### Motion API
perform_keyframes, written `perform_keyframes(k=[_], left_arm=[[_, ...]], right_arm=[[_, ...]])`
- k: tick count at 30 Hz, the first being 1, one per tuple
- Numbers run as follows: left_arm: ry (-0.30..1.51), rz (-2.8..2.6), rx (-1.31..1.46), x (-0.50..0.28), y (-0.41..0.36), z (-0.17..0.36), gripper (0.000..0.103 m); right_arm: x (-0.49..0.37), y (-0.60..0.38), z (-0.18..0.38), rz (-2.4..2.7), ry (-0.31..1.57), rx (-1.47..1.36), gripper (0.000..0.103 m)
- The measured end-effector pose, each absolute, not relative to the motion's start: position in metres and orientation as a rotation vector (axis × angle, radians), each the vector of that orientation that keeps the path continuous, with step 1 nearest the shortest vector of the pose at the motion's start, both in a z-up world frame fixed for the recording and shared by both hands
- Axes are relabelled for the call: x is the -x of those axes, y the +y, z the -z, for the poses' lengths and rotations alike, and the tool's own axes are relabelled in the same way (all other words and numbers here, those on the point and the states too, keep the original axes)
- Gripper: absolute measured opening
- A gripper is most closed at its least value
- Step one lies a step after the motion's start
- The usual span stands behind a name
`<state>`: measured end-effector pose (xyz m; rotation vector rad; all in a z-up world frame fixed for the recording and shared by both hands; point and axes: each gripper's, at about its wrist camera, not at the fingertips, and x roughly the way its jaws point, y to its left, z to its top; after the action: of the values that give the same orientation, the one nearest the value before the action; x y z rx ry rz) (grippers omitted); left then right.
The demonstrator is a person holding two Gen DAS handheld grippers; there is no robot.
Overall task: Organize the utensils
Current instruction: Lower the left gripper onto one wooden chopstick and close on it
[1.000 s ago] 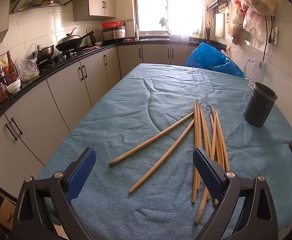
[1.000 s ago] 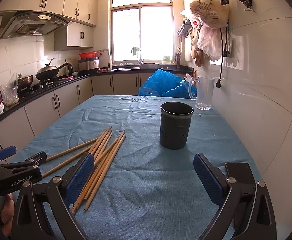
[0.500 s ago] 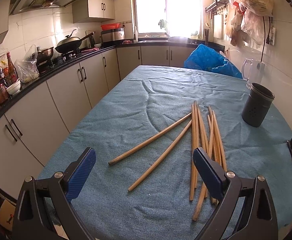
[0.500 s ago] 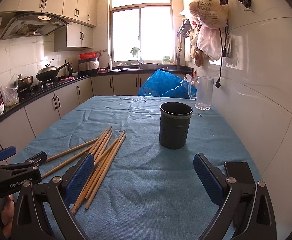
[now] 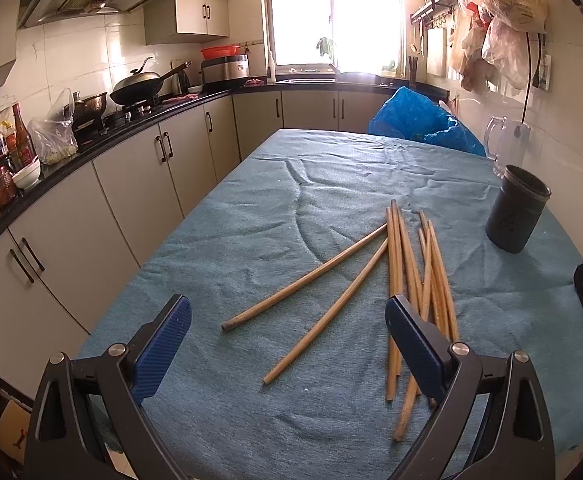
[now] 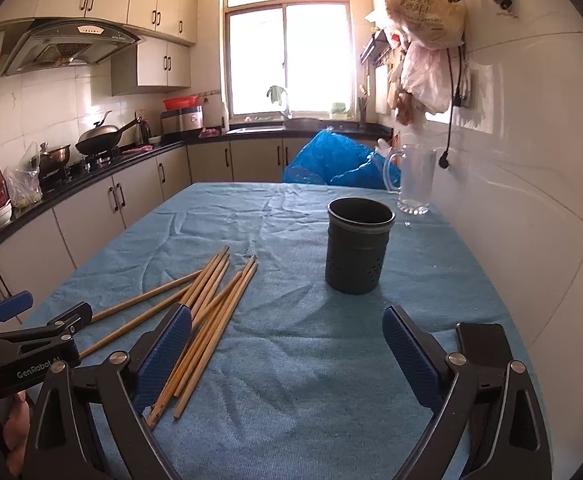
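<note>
Several wooden chopsticks [image 5: 399,276] lie loose in a fan on the blue cloth of the table [image 5: 291,208]; they also show in the right wrist view [image 6: 207,304]. A dark perforated utensil holder [image 6: 358,251] stands upright and empty to their right, and shows at the right of the left wrist view [image 5: 515,216]. My left gripper [image 5: 287,344] is open above the near ends of the chopsticks and holds nothing. My right gripper [image 6: 287,348] is open and empty, between the chopsticks and the holder.
A clear glass pitcher [image 6: 413,184] and a blue plastic bag [image 6: 331,164] sit at the table's far end. A black phone [image 6: 485,336] lies near the right edge by the tiled wall. Kitchen cabinets [image 5: 131,184] run along the left.
The left wrist view has shifted slightly, so the chopsticks and holder sit a little lower and to the left. Both grippers stay open. Nothing on the table has moved.
</note>
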<state>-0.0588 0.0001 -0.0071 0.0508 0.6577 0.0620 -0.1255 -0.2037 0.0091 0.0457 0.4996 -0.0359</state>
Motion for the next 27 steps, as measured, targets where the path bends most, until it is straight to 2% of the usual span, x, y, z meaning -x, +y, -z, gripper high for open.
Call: perform_keyframes(k=[2,5,6,7,8,10,12,13,15,20,23,25,27], left_arm=[[0.663,-0.06,-0.06,0.053,0.006,0.008,0.097],[0.686,-0.037,-0.072,0.043,0.014,0.007,0.097],[0.701,-0.025,-0.057,0.038,0.021,0.007,0.097],[0.717,-0.012,-0.043,0.034,0.026,0.007,0.097],[0.73,-0.003,-0.032,0.031,0.03,0.007,0.097],[0.743,0.005,-0.015,0.025,0.039,0.007,0.092],[0.76,0.012,-0.019,0.018,0.045,0.006,0.088],[0.777,0.033,-0.02,0.014,0.048,0.006,0.082],[0.828,0.117,-0.016,0.002,0.05,0.007,0.076],[0.968,0.32,-0.068,-0.042,0.038,0.015,0.074],[0.977,0.348,-0.198,-0.066,0.014,0.024,0.074],[1.012,0.346,-0.26,-0.084,-0.003,0.033,0.061],[1.029,0.353,-0.286,-0.094,-0.011,0.039,0.055]], right_arm=[[0.116,-0.207,-0.01,0.013,0.532,-0.062,0.093],[0.098,-0.209,-0.013,-0.03,0.598,-0.083,0.081],[0.094,-0.208,-0.013,-0.034,0.61,-0.082,0.08],[0.086,-0.208,-0.014,-0.044,0.633,-0.083,0.075],[0.071,-0.206,-0.015,-0.068,0.68,-0.09,0.065],[0.055,-0.203,-0.013,-0.092,0.732,-0.105,0.061],[0.048,-0.203,-0.011,-0.11,0.757,-0.124,0.049],[0.042,-0.203,-0.009,-0.133,0.78,-0.147,0.047],[0.028,-0.201,-0.005,-0.156,0.832,-0.183,0.047],[0.021,-0.197,-0.014,-0.129,0.806,-0.206,0.047],[0.026,-0.197,-0.018,-0.129,0.795,-0.204,0.047],[0.027,-0.198,-0.019,-0.123,0.792,-0.202,0.047],[0.031,-0.2,-0.019,-0.112,0.789,-0.198,0.047]])
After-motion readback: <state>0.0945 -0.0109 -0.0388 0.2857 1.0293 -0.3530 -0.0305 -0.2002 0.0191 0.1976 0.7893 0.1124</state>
